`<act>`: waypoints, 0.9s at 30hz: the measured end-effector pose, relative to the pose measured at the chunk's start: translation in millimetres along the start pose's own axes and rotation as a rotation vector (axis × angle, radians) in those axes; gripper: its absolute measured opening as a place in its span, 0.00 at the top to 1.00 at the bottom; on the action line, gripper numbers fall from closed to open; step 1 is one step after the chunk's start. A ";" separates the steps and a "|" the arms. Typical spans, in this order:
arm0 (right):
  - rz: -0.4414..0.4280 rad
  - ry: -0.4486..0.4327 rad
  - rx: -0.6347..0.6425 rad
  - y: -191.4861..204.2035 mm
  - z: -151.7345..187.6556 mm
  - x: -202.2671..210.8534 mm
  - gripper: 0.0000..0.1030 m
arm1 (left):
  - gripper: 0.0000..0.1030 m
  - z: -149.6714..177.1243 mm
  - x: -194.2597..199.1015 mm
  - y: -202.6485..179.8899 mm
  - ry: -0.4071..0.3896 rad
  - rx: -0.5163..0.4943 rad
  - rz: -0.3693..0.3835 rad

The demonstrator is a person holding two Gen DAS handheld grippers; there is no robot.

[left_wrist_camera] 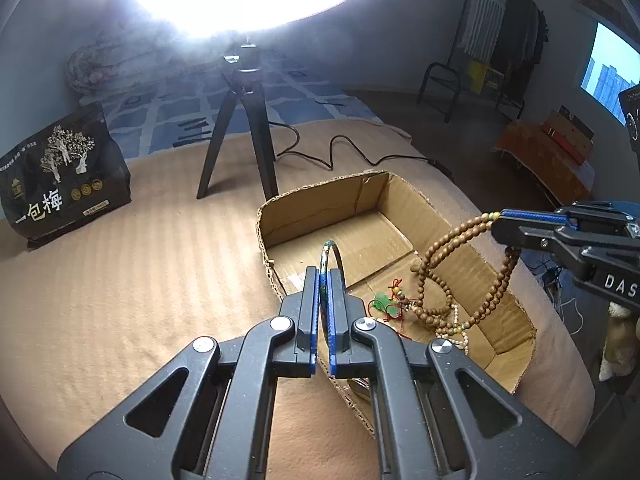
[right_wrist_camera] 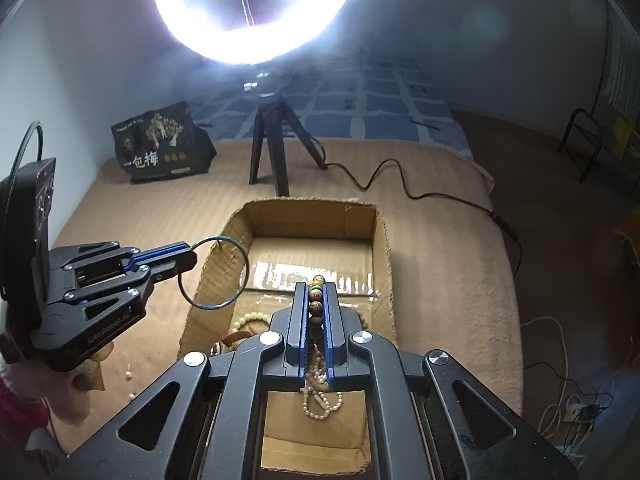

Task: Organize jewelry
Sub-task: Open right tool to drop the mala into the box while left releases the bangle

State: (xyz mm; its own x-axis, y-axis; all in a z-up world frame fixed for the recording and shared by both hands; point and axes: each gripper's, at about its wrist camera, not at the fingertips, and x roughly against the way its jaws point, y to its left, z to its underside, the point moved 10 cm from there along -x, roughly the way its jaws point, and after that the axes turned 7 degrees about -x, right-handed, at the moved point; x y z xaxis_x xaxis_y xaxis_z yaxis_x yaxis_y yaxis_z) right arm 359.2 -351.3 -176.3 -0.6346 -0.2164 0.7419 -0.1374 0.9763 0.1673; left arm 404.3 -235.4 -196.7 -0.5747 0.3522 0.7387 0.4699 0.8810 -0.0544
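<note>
An open cardboard box [left_wrist_camera: 316, 204] [right_wrist_camera: 312, 210] lies on a tan blanket. My left gripper [left_wrist_camera: 325, 276] [right_wrist_camera: 192, 251] is shut on a thin dark bangle [left_wrist_camera: 331, 254] [right_wrist_camera: 214, 274], which stands upright over the box's near left wall. My right gripper [right_wrist_camera: 316, 286] [left_wrist_camera: 498, 220] is shut on a brown wooden bead necklace [left_wrist_camera: 456, 276] [right_wrist_camera: 316, 306]; its long loops hang down into the box. On the box floor lie a green pendant on red cord [left_wrist_camera: 384, 304], a pale bead bracelet [right_wrist_camera: 248, 320] and a pearl strand [right_wrist_camera: 320, 400].
A black tripod [left_wrist_camera: 240, 140] [right_wrist_camera: 272, 148] carrying a glaring ring light stands behind the box, its cable [left_wrist_camera: 340, 152] trailing right across the blanket. A dark snack bag [left_wrist_camera: 60, 176] [right_wrist_camera: 160, 148] stands far left. Loose pearls [right_wrist_camera: 129, 372] lie beside the box. The bed edge drops off at right.
</note>
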 end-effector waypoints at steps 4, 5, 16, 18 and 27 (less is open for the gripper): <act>-0.005 0.011 0.004 1.7 3.6 -4.7 0.95 | 0.99 1.3 -2.9 -1.9 0.005 -0.003 0.006; -0.007 0.014 0.005 2.2 4.0 -5.3 0.95 | 0.99 1.3 -3.4 -2.7 0.007 -0.005 0.008; 0.012 0.032 0.030 7.0 8.8 -7.7 0.64 | 0.98 1.4 -2.1 -4.9 0.016 -0.002 0.016; 0.021 0.017 0.033 7.2 8.9 -5.3 0.54 | 0.98 1.8 -0.6 -4.2 0.016 0.000 0.014; 0.022 0.021 0.022 8.1 12.4 0.4 0.54 | 0.97 2.1 11.7 0.2 0.006 0.008 0.009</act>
State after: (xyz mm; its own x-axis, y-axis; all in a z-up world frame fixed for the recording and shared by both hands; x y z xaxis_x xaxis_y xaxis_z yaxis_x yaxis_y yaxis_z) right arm 348.4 -343.4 -182.7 -0.6215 -0.1950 0.7588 -0.1409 0.9806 0.1366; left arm 396.2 -230.5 -189.5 -0.5666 0.3584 0.7420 0.4699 0.8802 -0.0663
